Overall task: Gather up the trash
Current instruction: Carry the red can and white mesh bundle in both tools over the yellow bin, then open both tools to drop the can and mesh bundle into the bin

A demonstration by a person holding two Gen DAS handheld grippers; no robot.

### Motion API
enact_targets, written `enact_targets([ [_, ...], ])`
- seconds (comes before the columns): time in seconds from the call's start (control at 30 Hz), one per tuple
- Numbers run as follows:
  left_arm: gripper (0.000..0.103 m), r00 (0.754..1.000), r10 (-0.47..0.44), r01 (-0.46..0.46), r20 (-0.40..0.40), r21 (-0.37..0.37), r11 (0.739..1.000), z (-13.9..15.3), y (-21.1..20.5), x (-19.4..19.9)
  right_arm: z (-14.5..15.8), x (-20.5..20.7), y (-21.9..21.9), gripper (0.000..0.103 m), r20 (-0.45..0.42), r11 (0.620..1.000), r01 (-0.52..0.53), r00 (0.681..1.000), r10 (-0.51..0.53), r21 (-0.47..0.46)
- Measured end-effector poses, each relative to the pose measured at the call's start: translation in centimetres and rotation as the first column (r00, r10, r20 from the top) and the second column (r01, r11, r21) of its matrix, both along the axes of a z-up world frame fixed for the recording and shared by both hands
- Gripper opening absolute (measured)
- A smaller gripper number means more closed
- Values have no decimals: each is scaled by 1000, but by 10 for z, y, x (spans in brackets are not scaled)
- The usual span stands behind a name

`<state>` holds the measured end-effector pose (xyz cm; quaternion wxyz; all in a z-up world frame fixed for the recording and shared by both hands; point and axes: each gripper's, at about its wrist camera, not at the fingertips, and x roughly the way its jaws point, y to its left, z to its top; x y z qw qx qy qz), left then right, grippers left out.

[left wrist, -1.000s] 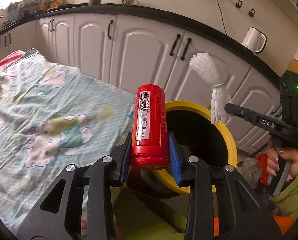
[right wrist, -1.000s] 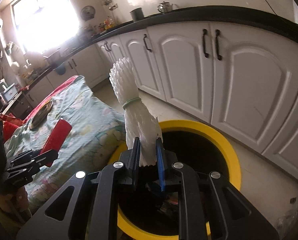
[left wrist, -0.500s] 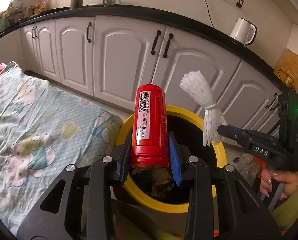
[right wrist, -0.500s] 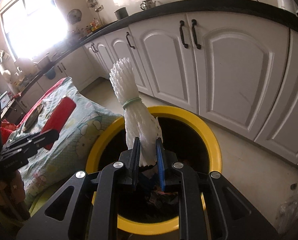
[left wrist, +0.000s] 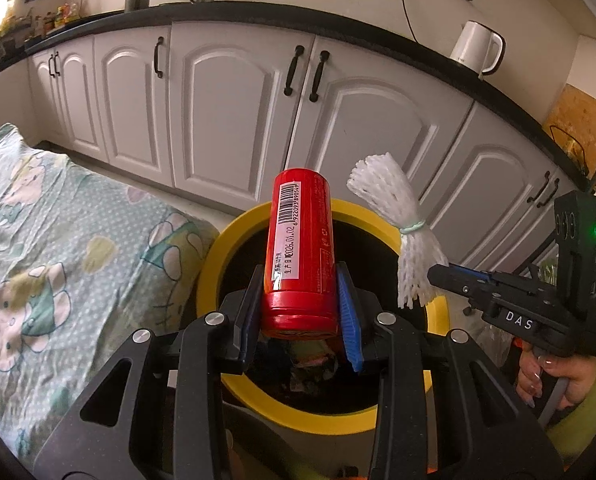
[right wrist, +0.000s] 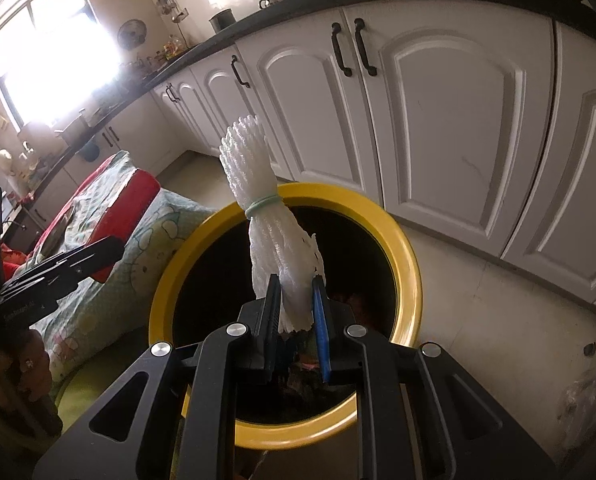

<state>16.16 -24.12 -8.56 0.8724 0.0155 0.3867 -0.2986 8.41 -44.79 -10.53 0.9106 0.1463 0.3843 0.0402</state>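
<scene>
Currently: red can (left wrist: pixel 302 252), upright, long axis vertical, clamped at its base by left gripper (left wrist: pixel 300 312), above yellow-rimmed bin (left wrist: pixel 233 236). White foam netting bundle (right wrist: pixel 273 224), banded, long axis vertical, flared end up, pinched by right gripper (right wrist: pixel 295 312) over the same bin.

White label on red can (left wrist: pixel 301 256), above yellow bin (left wrist: pixel 233 236): barcode at top, digits below it reading roughly "6922093890549", though last figures uncertain. Further down same label, a date-like "2026.01.02", first digit unclear, then small Chinese characters too tiny to read. Faint pale print on red side of can, unreadable. To right of bin, white letters "DAS" on black body of right gripper (left wrist: pixel 516 319). In right wrist view, left of bin, pale lettering on side of left gripper (right wrist: pixel 21 312), too blurred to make out.
</scene>
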Motion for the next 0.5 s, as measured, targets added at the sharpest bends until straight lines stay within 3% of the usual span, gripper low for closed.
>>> enact_targets([
  [0.5, 27, 999, -23, 23, -27, -6, 1000, -8, -5, -1, -7, -2, 13, 18, -31, 1000, -26, 999, 26, 6],
])
